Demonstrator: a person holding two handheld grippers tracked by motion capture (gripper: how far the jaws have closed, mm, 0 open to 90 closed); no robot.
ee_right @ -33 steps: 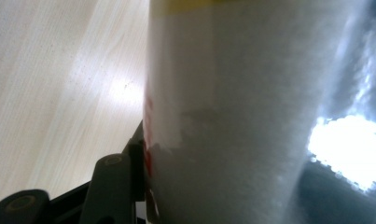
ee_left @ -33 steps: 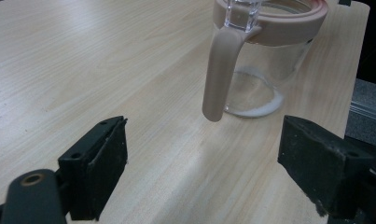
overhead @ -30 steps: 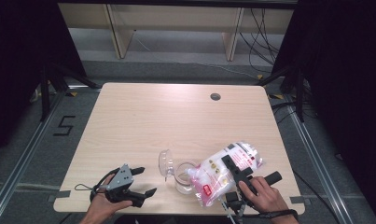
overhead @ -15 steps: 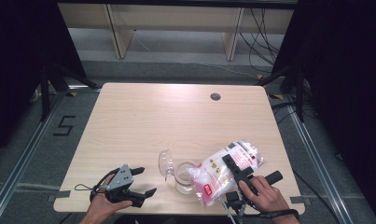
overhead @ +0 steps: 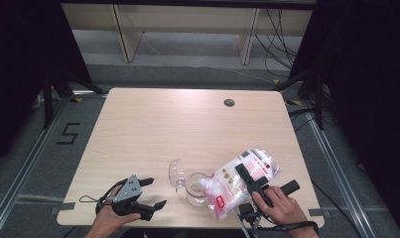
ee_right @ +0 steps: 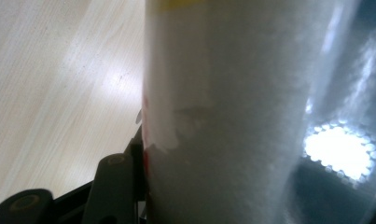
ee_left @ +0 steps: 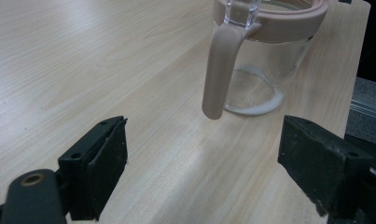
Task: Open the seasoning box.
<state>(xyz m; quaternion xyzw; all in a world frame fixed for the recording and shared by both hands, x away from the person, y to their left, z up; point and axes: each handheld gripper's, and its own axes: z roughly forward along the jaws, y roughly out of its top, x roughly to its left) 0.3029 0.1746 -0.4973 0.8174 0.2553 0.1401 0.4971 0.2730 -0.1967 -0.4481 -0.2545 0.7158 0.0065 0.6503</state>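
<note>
A clear glass jar (overhead: 195, 189) with a pink rim stands near the table's front edge, its hinged lid (overhead: 176, 173) swung open to the left. My right gripper (overhead: 249, 179) is shut on a clear bag of white granules (overhead: 226, 187) with a red label. The bag is tilted, with its lower end at the jar's mouth. In the right gripper view the bag (ee_right: 223, 116) presses against one black finger (ee_right: 114, 184); the other is hidden. My left gripper (overhead: 155, 193) rests open on the table left of the jar. The jar (ee_left: 265, 65), with a thin white ring at its bottom, and its pink clasp (ee_left: 220, 70) stand beyond the open jaws.
The light wooden table (overhead: 187, 129) has a round cable hole (overhead: 229, 102) at the back right. Dark floor, rails and shelving legs surround the table.
</note>
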